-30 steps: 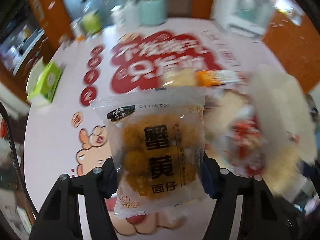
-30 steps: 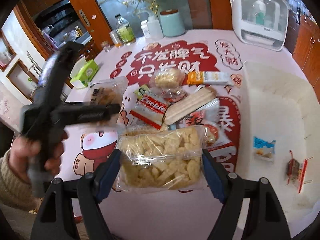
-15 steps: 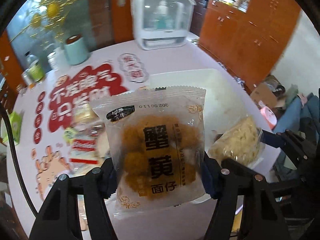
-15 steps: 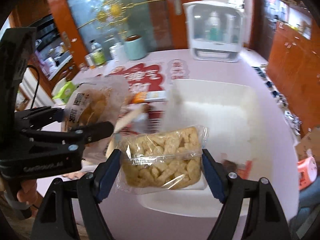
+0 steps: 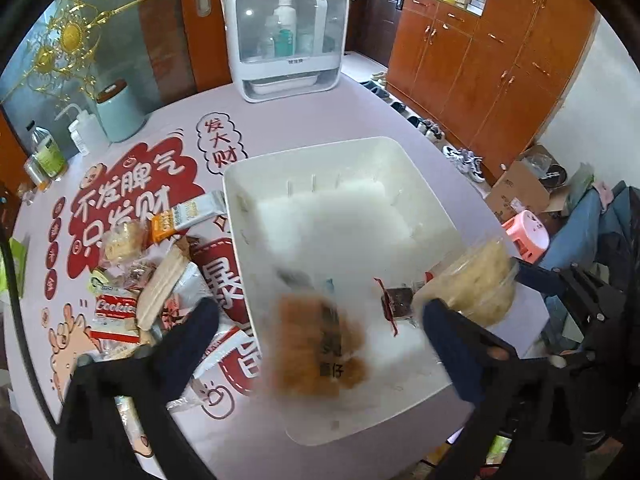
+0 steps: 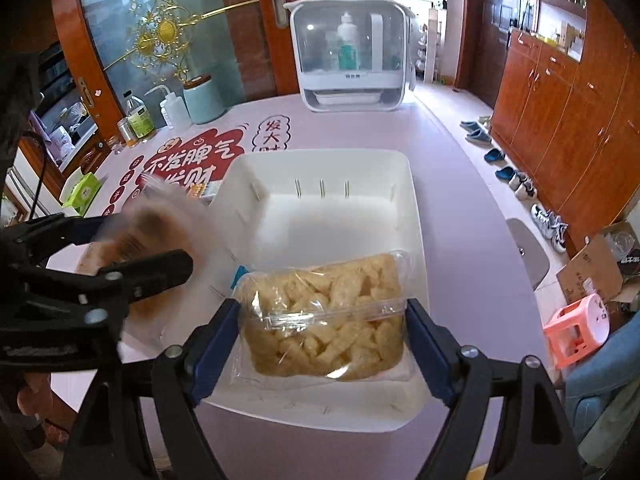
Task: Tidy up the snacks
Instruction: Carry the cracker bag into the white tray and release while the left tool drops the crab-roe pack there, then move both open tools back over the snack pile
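Observation:
A white bin point(image 5: 244, 216) stands on the table's right side; it also shows in the right wrist view point(image 6: 416, 216). My left gripper point(image 5: 316, 320) is open above the bin's near part. The orange crab-roe snack packet point(image 5: 320, 344) is a blur below it, free of the fingers, falling into the bin; it also shows blurred in the right wrist view point(image 6: 160, 224). My right gripper point(image 6: 322, 320) is shut on a clear bag of pale crisps point(image 6: 324, 320), held over the bin's near edge; the bag also shows in the left wrist view point(image 5: 476, 284).
Several snack packets point(image 5: 148, 284) lie in a heap left of the bin. A small dark wrapper point(image 5: 396, 300) lies in the bin. A white appliance point(image 5: 286, 36), a mint canister point(image 5: 118, 112) and bottles point(image 5: 46, 152) stand at the far edge.
My left gripper has opened and let go of the orange packet, which drops toward the bin. Both grippers have moved farther over the bin. The right gripper still holds the crisps.

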{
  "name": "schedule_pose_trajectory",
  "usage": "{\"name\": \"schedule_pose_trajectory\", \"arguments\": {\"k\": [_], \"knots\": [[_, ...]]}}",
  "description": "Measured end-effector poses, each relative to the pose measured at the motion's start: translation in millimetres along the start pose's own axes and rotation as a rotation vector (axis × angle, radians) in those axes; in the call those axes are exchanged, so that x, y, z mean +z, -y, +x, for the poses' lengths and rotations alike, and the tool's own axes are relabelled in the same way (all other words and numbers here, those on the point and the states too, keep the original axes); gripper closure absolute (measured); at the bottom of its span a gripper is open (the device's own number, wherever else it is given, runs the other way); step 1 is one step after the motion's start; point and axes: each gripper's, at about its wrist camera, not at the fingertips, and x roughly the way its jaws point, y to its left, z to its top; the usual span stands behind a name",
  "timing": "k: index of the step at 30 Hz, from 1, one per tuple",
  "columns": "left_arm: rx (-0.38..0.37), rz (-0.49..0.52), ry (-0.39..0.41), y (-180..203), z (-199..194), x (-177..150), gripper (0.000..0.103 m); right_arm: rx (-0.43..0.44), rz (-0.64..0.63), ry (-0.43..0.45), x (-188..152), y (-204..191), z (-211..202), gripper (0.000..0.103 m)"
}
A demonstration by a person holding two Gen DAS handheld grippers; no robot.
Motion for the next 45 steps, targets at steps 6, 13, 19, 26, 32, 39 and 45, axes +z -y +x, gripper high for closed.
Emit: {"name": "schedule_pose_trajectory", "arguments": {"k": [6,13,19,26,32,39,45], "knots": [[0.069,0.001,0.029,-5.1,-8.2,-1.2,0.001,0.008,-0.022,0.032,1.3,3.4,1.3,0.006],[0.087,-0.032,0.031,-18.4,-20.8,-12.0,0.001,0.033,-0.037,0.041,4.3,-7.6,1.5,0.006],[0.124,-0.048,0.052,-31.5,-37.0,-24.1,0.001,0.061,-0.031,0.034,2.6,-17.3,0.3,0.006],[0.164,-0.077,0.075,-55.1,-57.6,-39.6,0.001,0.093,-0.023,0.035,5.3,-32.0,0.7,0.006],[0.190,-0.089,0.108,-97.6,-82.5,-58.0,0.001,0.114,-0.036,0.045,10.6,-57.2,2.1,0.006],[0.227,-0.150,0.061,-185.7,-91.1,-89.8,0.001,0.143,-0.031,0.055,24.0,-108.1,7.3,0.006],[0.215,-0.187,0.028,-249.4,-81.8,-104.0,0.001,0.175,-0.064,0.009,36.6,-172.6,27.9,0.006]]}}
